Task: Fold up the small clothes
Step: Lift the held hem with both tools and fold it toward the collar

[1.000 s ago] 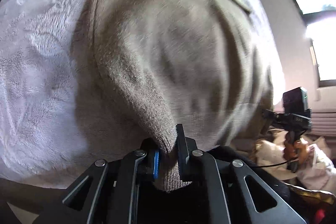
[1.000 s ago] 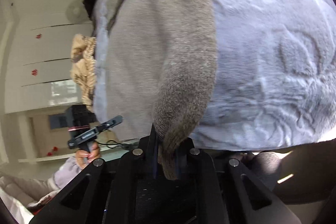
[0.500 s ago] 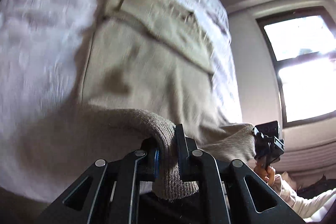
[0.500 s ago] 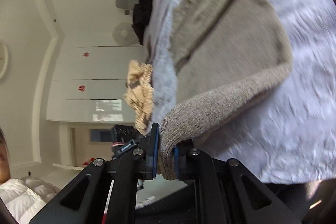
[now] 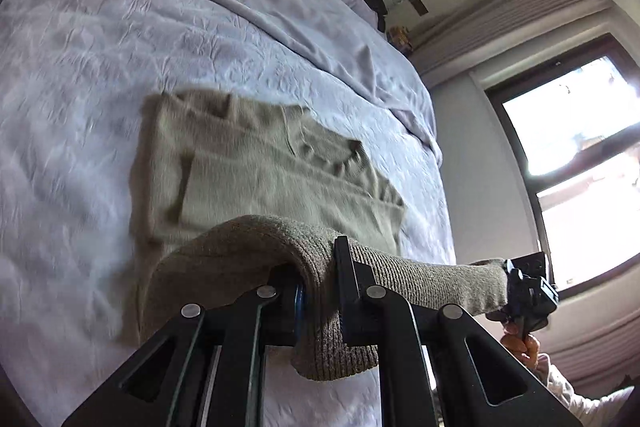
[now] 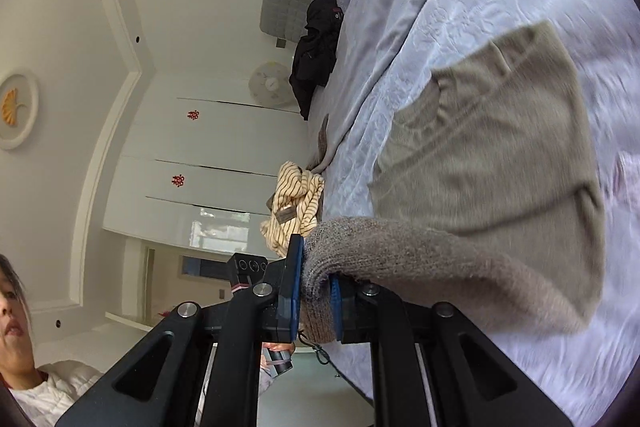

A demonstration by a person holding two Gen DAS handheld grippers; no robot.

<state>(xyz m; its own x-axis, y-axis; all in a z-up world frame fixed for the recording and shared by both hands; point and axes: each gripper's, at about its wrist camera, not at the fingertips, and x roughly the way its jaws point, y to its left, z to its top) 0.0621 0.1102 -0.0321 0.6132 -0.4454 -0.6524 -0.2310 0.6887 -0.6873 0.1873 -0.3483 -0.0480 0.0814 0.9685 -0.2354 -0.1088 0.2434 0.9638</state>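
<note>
1. Both tongs are pressed together on knit — the left gripper (image 5: 320, 291) pinches one corner of the taupe sweater (image 5: 264, 171) hem, and the right gripper (image 6: 314, 291) pinches the other.
2. Most of the sweater lies flat on the lavender bedspread (image 5: 100, 47), toward 12 o'clock from each gripper; only the held hem is lifted off it.
3. Judged progress: sleeves appear already folded in, and the bottom-to-top fold is under way — laying the hem down and smoothing remain.
4. Only the right wrist view shows the striped garment (image 6: 296, 203) at 10 o'clock, probably waiting; only the left view shows the window (image 5: 572, 155) at 3 o'clock.
</note>
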